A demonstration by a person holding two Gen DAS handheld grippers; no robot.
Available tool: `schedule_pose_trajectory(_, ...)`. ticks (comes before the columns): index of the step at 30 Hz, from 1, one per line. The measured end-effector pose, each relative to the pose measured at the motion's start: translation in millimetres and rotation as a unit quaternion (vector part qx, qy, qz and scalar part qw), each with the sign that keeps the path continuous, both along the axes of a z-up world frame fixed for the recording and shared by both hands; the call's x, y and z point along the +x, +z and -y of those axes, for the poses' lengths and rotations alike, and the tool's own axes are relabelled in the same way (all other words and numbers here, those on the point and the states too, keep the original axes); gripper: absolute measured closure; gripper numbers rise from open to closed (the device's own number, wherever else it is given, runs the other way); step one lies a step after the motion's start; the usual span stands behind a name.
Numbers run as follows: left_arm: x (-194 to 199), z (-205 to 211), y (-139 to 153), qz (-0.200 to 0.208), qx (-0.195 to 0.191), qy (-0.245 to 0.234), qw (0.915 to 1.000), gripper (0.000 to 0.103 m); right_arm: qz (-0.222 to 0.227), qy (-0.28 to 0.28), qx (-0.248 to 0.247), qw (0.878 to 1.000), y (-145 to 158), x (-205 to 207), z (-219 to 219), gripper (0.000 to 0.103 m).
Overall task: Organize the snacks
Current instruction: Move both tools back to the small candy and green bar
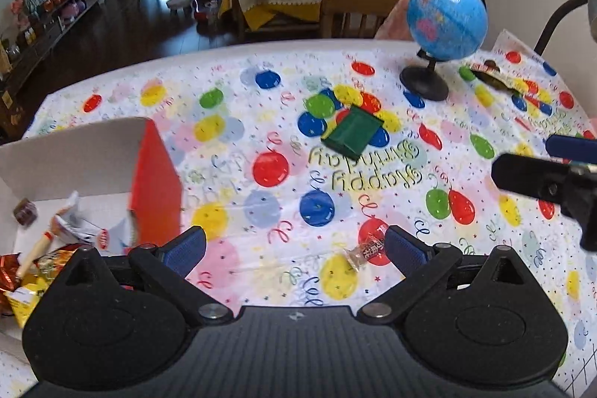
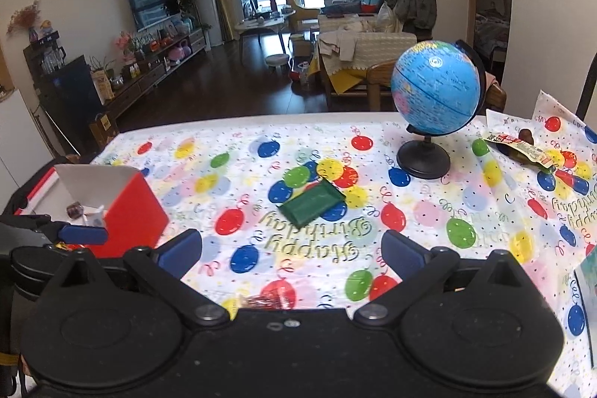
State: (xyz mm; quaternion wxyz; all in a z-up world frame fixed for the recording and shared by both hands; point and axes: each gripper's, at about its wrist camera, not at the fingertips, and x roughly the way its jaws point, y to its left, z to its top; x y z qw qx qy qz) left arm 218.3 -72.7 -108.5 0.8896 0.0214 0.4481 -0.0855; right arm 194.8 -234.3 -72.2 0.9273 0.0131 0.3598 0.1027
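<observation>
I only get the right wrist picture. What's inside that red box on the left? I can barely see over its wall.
Observer: The left wrist view looks down into the box. A yellow packet, an orange packet and a white wrapper lie inside.
Operator: Something reddish peeks out under my own tool. What is it?
Observer: Likely the small clear-wrapped candy lying on the cloth.
Operator: Is the other tool holding it?
Observer: No. The left gripper has its jaws wide open, and the candy lies beside one finger, ungripped.
</observation>
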Motion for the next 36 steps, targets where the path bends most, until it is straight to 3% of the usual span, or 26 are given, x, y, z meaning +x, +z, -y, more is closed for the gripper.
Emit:
schedule_pose_trajectory(10,21,25,-26,-0.011,0.019,-0.004,0.9998,0.001,-0.027,0.018,-0.012,0.999,-28,50,9,0.002)
schedule_pose_trajectory(20,38,44,-53,-0.042,0.008,-0.062,0.9972,0.001,-0.048,0.058,-0.027,0.997,-60,106,1,0.002)
schedule_pose_trajectory(32,44,70,-86,-0.070,-0.004,-0.110,0.9915,0.002,-0.070,0.066,-0.024,0.995,-91,131,0,0.003)
schedule_pose_trajectory(34,42,70,-89,-0.069,0.001,-0.105,0.9921,0.004,-0.071,0.066,-0.025,0.995,-95,131,1,0.003)
schedule_pose_trajectory(36,41,70,-91,-0.070,0.005,-0.101,0.9924,0.018,-0.071,0.065,-0.022,0.995,-97,131,1,0.004)
